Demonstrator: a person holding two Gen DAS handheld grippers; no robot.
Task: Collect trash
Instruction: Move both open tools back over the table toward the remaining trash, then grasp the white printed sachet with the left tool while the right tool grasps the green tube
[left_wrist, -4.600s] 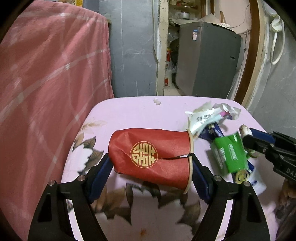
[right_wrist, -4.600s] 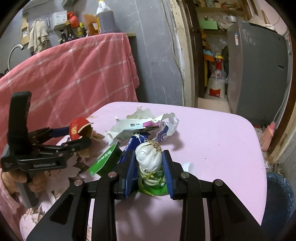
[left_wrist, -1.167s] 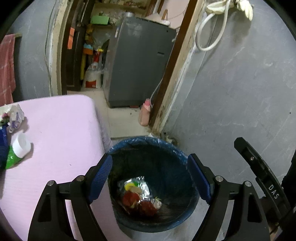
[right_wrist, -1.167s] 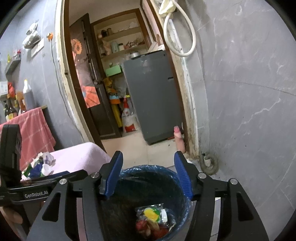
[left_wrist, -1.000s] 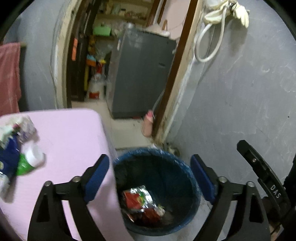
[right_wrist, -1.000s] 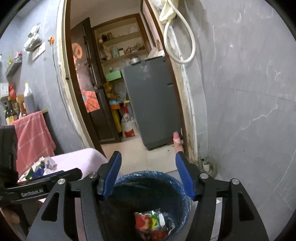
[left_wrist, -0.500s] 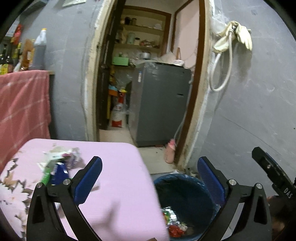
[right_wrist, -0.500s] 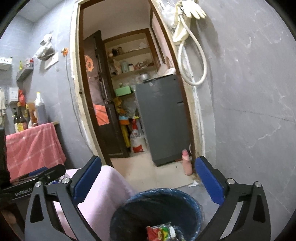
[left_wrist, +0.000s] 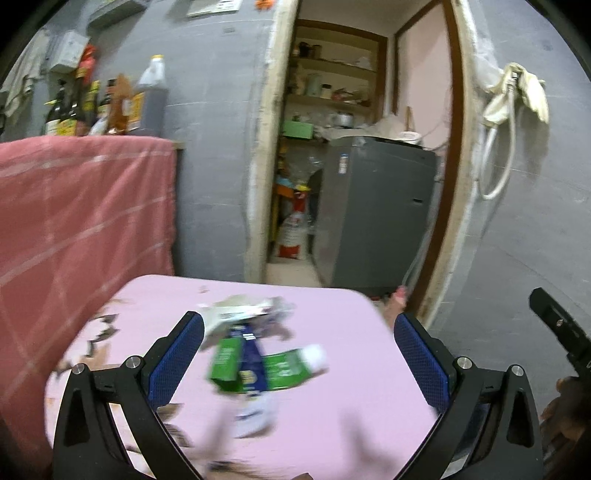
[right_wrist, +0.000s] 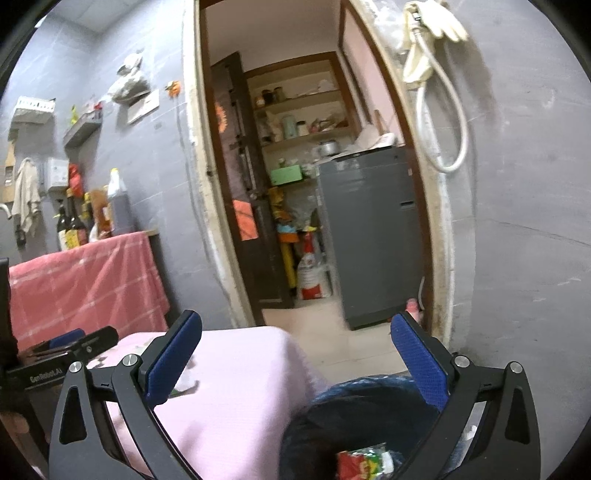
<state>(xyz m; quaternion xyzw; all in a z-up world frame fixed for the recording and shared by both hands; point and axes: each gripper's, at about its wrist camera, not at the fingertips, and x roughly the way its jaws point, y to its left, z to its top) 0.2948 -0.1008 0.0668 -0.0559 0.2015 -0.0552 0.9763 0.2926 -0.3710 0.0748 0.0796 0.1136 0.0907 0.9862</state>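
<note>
Pink table (left_wrist: 332, 417) w/ wrapper pile (left_wrist: 255, 350), bin (right_wrist: 369, 413) beside; both claws wide, empty.

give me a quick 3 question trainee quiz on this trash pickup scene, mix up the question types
1. True or false: the left gripper is clamped on a piece of trash.
2. Multiple choice: the remaining pile of wrappers lies on A) the floor, B) the pink table, C) the grey appliance.
3. Fill the gap: in the right wrist view, the blue-lined bin stands on the floor beside the table, below the open ____ gripper.

Key: 1 false, both its jaws stand wide apart with nothing pressed between them. 2 B. 3 right.
</note>
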